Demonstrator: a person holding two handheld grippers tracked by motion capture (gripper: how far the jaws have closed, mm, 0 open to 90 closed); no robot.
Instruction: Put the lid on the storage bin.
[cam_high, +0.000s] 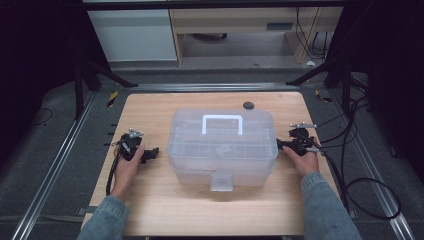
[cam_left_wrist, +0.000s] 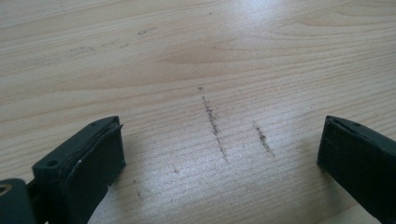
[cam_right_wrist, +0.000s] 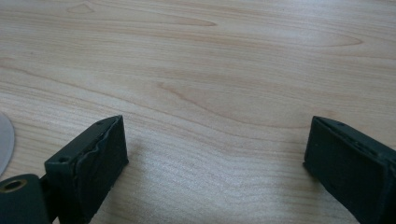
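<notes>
A clear plastic box (cam_high: 222, 148) with a white handle (cam_high: 222, 123) and a front latch (cam_high: 221, 181) stands in the middle of the wooden table (cam_high: 150, 205), lid down. My left gripper (cam_high: 152, 152) rests on the table to the box's left, held in a hand, apart from the box. My right gripper (cam_high: 280, 144) sits at the box's right side, close to its wall. In the left gripper view the left gripper (cam_left_wrist: 219, 149) is open over bare wood with dark scuff marks (cam_left_wrist: 212, 121). The right gripper (cam_right_wrist: 215, 149) stands open too, nothing between its jaws.
A small dark round disc (cam_high: 248, 105) lies on the table behind the box. Black cables (cam_high: 360, 165) trail off the right edge. A grey rounded edge (cam_right_wrist: 4, 142) shows at the left in the right gripper view. Metal rails (cam_high: 55, 165) run beside the table.
</notes>
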